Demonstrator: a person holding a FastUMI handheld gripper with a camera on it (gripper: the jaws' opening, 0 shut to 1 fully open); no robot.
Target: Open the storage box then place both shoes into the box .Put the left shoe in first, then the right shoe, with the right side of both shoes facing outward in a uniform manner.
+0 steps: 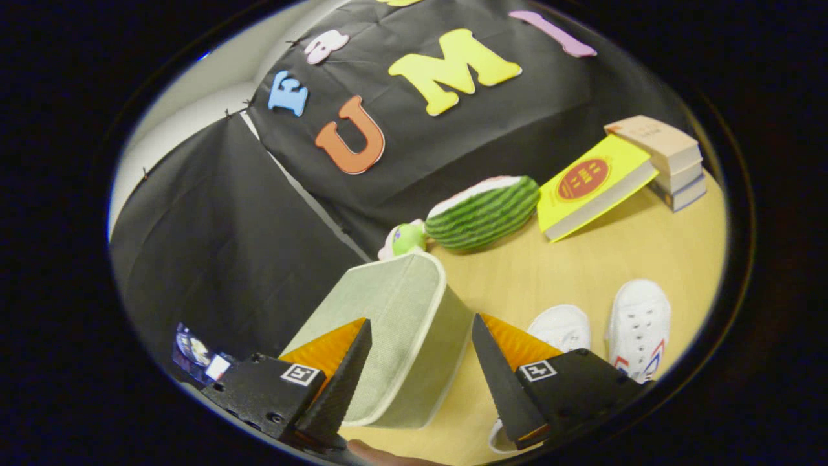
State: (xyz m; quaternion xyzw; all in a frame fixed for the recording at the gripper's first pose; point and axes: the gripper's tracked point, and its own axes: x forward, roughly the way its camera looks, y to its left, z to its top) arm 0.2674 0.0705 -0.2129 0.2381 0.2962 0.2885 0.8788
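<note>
A pale green fabric storage box [394,323] stands on the wooden table [582,265], its lid down. My gripper [420,336] is open, and the box's near corner lies in the gap between the two fingers without either finger pressing on it. Two white shoes lie on the table to the right of the box: one [561,327] partly hidden behind my right finger [511,375], the other [639,323] further right with red and blue marks near its toe.
Beyond the box lie a watermelon-slice plush [482,212] and a small green plush toy [404,239]. A yellow book [592,184] leans on a stack of books [669,162] at the back right. The booth's black cloth wall rises behind.
</note>
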